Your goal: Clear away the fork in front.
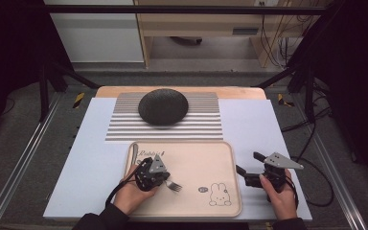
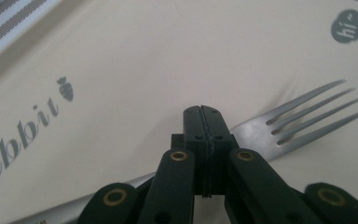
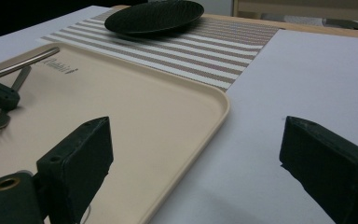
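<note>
One beige tray [image 1: 206, 158] lay at the near middle of the bench [image 1: 254, 120], which was covered by a pale sheet. The tray carried a printed rabbit [image 1: 219, 195] at its near right corner, the word "Rabbit" near its far left corner, and a small round "hi" mark [image 2: 348, 26].

Beyond the tray lay one striped mat [image 1: 201, 125], and on it sat one dark round plate [image 1: 163, 106].

Two pieces of cutlery were on the tray. One fork [image 2: 303, 115] was at the near left part of the tray, its four tines pointing to the right in the high view. The left gripper [image 1: 164, 180] was over the fork, its jaws clenched together with the fork's neck passing under them; I could not tell whether they actually pinched the metal. A second metal utensil [image 1: 132, 155] lay along the tray's left rim, and what kind it was could not be made out.

The right gripper [image 1: 248, 164] was held just beside the tray's right edge, above the bare sheet, with its jaws spread wide apart and nothing between them.
</note>
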Demonstrator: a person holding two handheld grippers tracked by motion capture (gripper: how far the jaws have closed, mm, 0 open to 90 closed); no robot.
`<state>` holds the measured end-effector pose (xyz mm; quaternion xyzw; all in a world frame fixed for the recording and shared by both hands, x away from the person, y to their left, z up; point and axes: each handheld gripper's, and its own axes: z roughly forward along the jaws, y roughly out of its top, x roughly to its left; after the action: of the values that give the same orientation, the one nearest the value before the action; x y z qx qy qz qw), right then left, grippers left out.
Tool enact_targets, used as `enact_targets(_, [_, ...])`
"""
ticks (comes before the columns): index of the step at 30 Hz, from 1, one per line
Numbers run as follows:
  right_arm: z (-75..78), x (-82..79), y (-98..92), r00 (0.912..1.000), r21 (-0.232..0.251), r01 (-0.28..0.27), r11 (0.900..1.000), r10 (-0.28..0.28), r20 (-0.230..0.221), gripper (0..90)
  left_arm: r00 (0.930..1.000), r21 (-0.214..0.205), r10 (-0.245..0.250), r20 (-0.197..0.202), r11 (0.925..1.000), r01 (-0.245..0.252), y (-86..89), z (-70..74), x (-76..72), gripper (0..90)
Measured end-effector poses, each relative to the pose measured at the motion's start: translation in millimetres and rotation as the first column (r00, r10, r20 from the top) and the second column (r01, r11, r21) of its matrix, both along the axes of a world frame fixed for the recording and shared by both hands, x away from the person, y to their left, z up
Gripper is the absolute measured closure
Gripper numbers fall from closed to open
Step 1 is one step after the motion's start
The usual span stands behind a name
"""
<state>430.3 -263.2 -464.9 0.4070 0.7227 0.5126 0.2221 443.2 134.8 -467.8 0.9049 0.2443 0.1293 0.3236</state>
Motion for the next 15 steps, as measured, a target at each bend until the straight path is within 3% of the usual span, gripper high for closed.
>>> enact_targets(6, [-0.2,-0.1,0.4,1.0000,-0.002,-0.002,1.0000,0.002,-0.002,9.8,0.9999,0.003,-0.006,-0.016,1.0000,0.006,16.7,0.9,-11.5,90.0])
enact_targets(15, [-1.2,-0.1,1.1,1.0000,-0.003,-0.003,1.0000,0.003,-0.002,10.3,0.9992,0.003,0.025,-0.031,0.9997,-0.025,45.8,1.8,-20.1,90.0])
